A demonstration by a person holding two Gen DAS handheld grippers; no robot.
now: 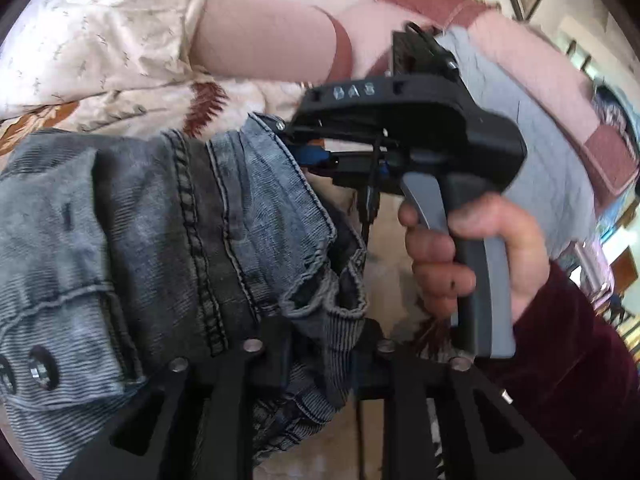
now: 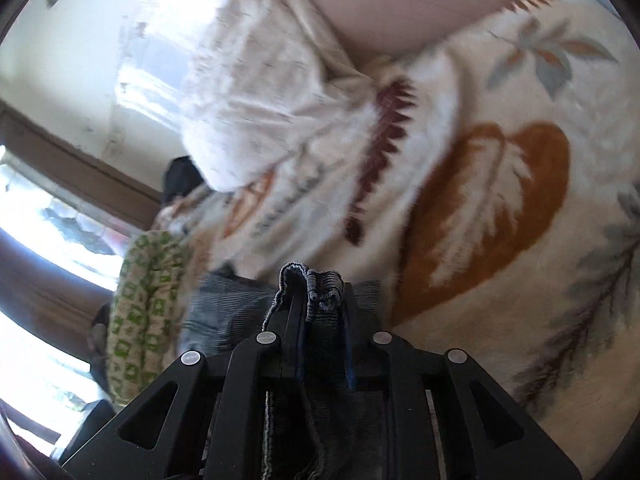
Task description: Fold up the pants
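From the left wrist view, the pants (image 1: 168, 232) are gray-blue washed jeans with dark double seams and a metal button; they bunch up over the bed cover (image 1: 120, 80), running from the left side toward the left tool (image 1: 320, 344), which is clamped on a fold; the right tool (image 1: 304, 156) sits just beyond, in a hand (image 1: 472, 256).

From the right wrist view, a ribbed hem of the pants (image 2: 316, 284) sticks up, pinched in the right tool (image 2: 320, 312); the leaf cover (image 2: 480, 200) lies behind.
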